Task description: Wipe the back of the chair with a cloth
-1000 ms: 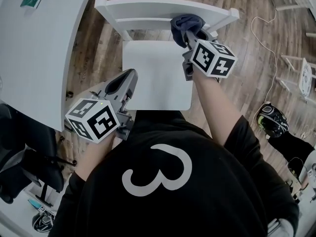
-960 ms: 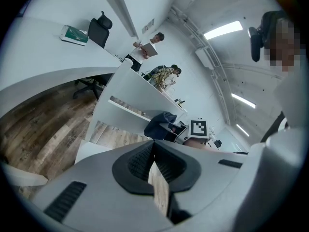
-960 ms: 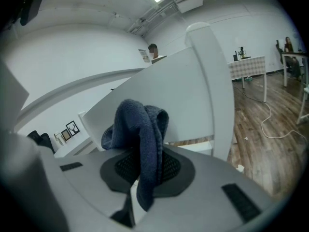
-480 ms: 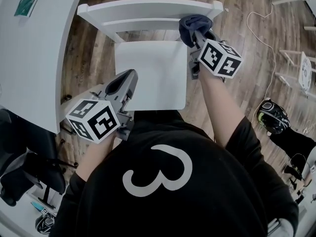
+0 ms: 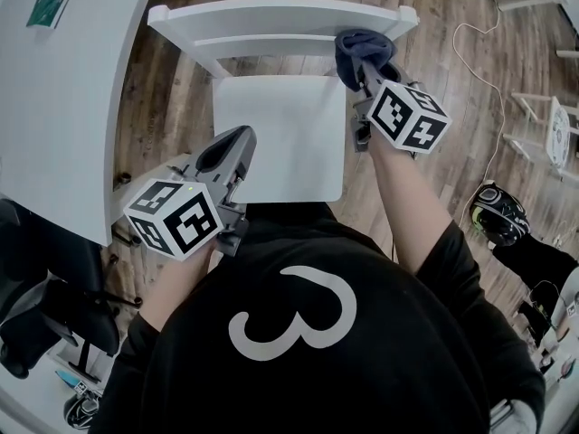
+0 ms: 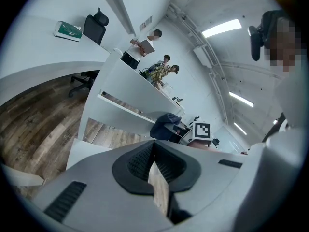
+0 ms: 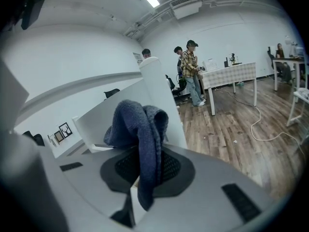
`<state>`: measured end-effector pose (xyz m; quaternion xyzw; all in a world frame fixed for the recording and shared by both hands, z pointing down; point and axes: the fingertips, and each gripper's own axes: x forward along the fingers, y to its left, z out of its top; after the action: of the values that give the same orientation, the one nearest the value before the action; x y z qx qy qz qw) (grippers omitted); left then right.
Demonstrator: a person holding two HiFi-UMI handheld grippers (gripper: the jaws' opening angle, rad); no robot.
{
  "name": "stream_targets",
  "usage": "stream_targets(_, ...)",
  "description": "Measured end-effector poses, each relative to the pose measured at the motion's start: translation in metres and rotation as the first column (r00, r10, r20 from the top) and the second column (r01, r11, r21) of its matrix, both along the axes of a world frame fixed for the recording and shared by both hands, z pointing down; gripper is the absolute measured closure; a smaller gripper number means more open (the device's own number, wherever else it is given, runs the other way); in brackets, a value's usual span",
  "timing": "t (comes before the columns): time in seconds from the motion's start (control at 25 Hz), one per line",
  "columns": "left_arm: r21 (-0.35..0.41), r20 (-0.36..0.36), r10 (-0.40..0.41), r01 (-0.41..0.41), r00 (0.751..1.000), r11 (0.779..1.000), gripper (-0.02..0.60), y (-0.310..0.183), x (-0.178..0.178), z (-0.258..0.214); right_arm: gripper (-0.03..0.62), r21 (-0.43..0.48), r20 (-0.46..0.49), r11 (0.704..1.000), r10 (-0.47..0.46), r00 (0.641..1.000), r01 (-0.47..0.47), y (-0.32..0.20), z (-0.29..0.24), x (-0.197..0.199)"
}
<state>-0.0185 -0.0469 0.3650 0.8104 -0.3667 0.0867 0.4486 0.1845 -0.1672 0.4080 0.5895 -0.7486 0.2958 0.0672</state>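
At the chair back's end post: dark blue cloth, clamped by right gripper. Left gripper, at chair seat's front corner: jaws closed, empty. Shirt numeral: "3".

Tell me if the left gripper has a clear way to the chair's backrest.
Probably yes: the left gripper, jaws shut, faces the backrest across bare seat; the right gripper holds the cloth at its right end.

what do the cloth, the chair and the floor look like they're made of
Cloth: dark blue knit or terry fabric, matte, with soft drooping folds and a nubby weave.
Chair: smooth white, flat panels with crisp edges. Probably painted wood or laminate, but the look doesn't settle which.
Floor: wood or wood-look planks, with brown grain and plank seams showing.
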Motion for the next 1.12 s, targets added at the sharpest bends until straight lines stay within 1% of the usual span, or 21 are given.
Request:
stream_targets(0.2, 0.001, -0.006, -0.021, 0.021, 1.0, 1.0, 0.568, -0.005, -0.023, 0.002, 0.542, 0.029, 0.036, 0.999, -0.027, 0.999, 0.026, 0.003, -0.013, -0.033)
stream_targets(0.48, -0.001, -0.006, -0.071, 0.071, 0.997, 0.997, 0.568, -0.014, -0.069, 0.004, 0.542, 0.023, 0.065, 0.988, -0.153, 0.986, 0.152, 0.005, -0.008, -0.116)
stream_targets(0.84, -0.015, 0.008, -0.14, 0.14, 0.99, 0.99, 0.568, -0.018, -0.13, 0.011, 0.542, -0.004, 0.081, 0.96, -0.279, 0.957, 0.28, 0.003, 0.009, -0.21)
stream_targets(0.96, -0.021, 0.008, -0.156, 0.156, 0.988, 0.988, 0.568, -0.021, -0.145, 0.015, 0.542, -0.02, 0.072, 0.953, -0.301, 0.951, 0.303, -0.003, 0.021, -0.234)
stream_targets(1.12, -0.031, 0.008, -0.163, 0.163, 0.987, 0.986, 0.568, -0.022, -0.157, 0.021, 0.542, -0.044, 0.061, 0.952, -0.301, 0.952, 0.304, -0.008, 0.038, -0.251)
